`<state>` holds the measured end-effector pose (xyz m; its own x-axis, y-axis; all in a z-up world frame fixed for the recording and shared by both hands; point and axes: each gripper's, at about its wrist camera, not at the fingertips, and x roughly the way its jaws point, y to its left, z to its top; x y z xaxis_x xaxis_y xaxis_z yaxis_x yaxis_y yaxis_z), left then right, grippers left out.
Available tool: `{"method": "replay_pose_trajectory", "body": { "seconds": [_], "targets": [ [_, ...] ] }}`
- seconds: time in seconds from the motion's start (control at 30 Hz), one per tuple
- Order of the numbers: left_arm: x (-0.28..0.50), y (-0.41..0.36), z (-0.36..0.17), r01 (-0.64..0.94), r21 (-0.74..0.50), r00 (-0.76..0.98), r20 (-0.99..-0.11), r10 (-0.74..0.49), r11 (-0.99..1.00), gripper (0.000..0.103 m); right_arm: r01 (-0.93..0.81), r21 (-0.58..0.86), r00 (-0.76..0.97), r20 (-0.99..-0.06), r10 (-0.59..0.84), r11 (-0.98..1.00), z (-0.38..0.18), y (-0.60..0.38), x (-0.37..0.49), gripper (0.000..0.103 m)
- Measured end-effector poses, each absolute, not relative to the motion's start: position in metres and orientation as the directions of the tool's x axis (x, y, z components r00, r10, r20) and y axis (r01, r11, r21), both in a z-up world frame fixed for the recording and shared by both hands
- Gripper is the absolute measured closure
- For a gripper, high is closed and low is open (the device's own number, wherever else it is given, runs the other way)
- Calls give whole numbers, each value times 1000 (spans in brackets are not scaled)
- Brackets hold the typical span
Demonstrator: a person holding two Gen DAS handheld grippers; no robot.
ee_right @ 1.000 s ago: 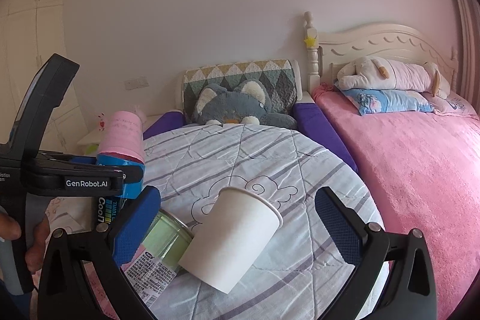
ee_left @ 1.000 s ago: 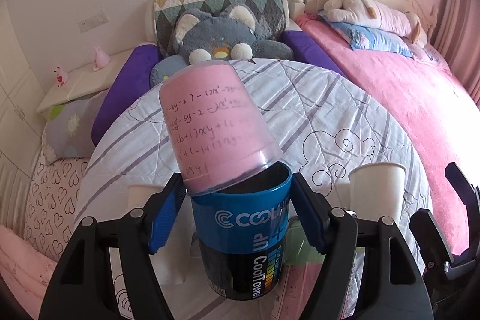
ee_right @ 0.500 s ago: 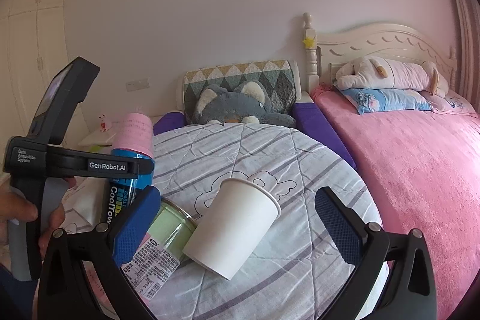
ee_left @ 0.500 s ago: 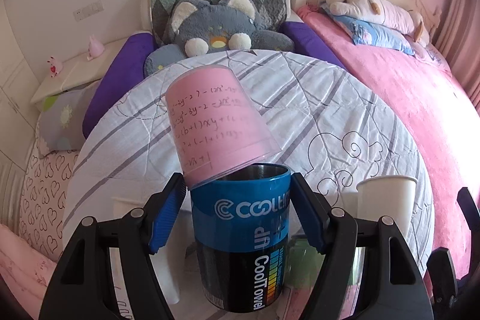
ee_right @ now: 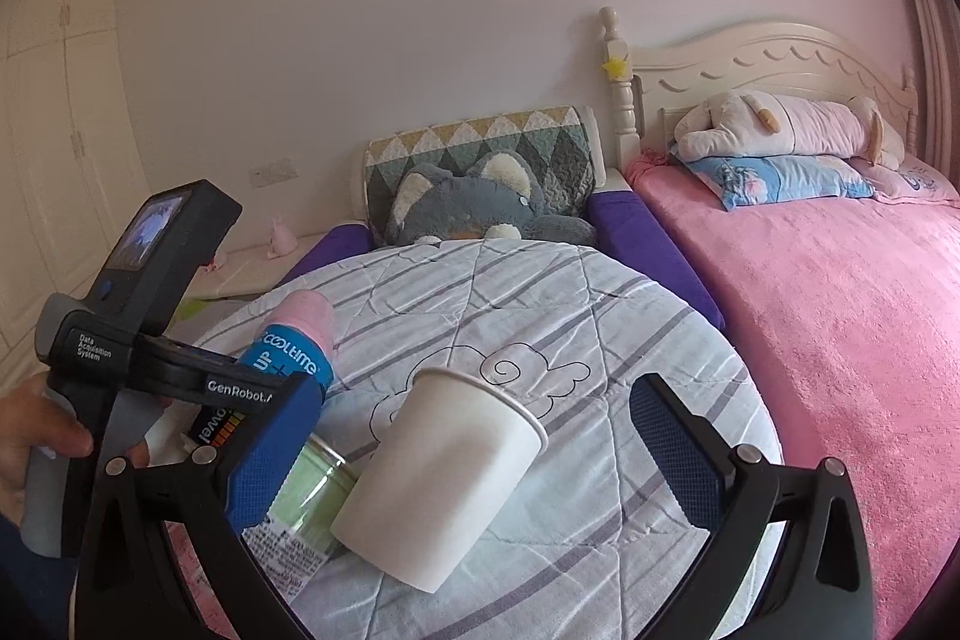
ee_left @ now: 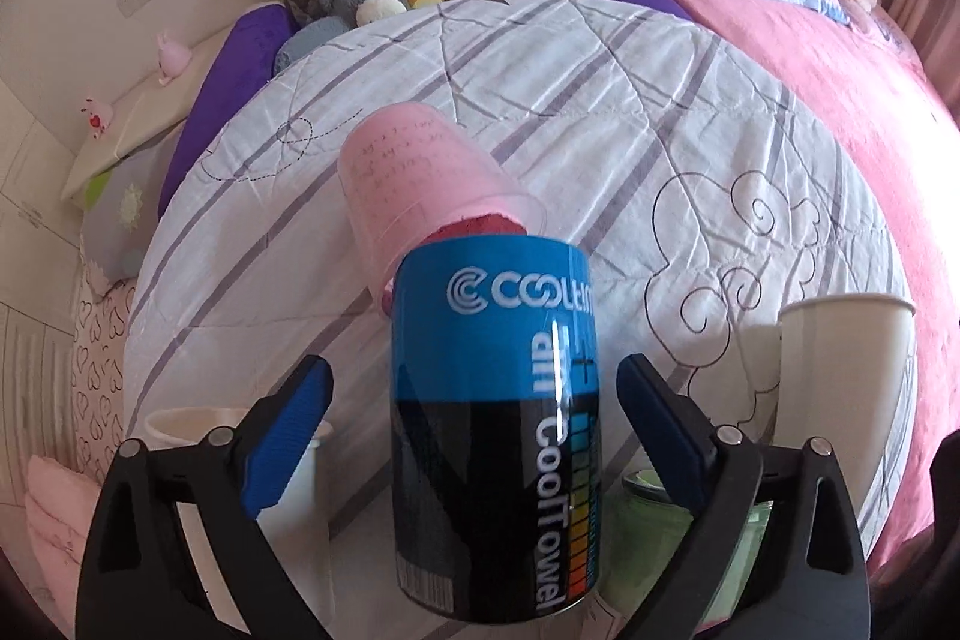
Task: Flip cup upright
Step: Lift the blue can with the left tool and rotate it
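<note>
Far left, near edge of the quilt (ee_right: pixel 540 304): left gripper (ee_left: pixel 474 436) jaws spread wide, blue pads (ee_left: pixel 288 436) clear of the blue-black can (ee_left: pixel 492 400) on both sides. Can't tell what supports the can. Pink cup (ee_left: pixel 420 196) sits inverted and tilted at the can's far end, mouth against it. Green-lidded jar (ee_right: pixel 312 478) lies just right of the can. Next right, white paper cup (ee_right: pixel 444 478) on the quilt, leaning, mouth up and away. Right gripper (ee_right: pixel 474 460) wide open around the paper cup, pads apart from it, holding nothing. Far right: pink bed (ee_right: pixel 840 316).
</note>
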<state>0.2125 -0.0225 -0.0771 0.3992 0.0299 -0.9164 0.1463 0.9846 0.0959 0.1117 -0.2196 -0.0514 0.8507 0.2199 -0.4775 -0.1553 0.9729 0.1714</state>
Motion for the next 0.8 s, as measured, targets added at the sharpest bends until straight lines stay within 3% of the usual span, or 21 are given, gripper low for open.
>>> {"method": "replay_pose_trajectory", "body": {
  "seconds": [0.17, 0.2, 0.27, 0.8],
  "targets": [
    [210, -19, -81, 145, 62, 400, -916, -1, 987, 9, -158, 178, 850, -477, 225, 971, -51, -220, 112, 0],
    [212, -18, -82, 146, 41, 396, -918, -21, 988, 22, -158, 178, 850, -477, 226, 971, -51, -220, 112, 0],
    [214, -20, -85, 153, 50, 394, -919, -15, 987, 34, -154, 171, 852, -476, 219, 973, -51, -220, 111, 0],
    [188, -12, -44, 164, 10, 464, -883, -68, 986, 35, -152, 146, 859, -471, 204, 978, -44, -217, 100, 0]
  ]
}}
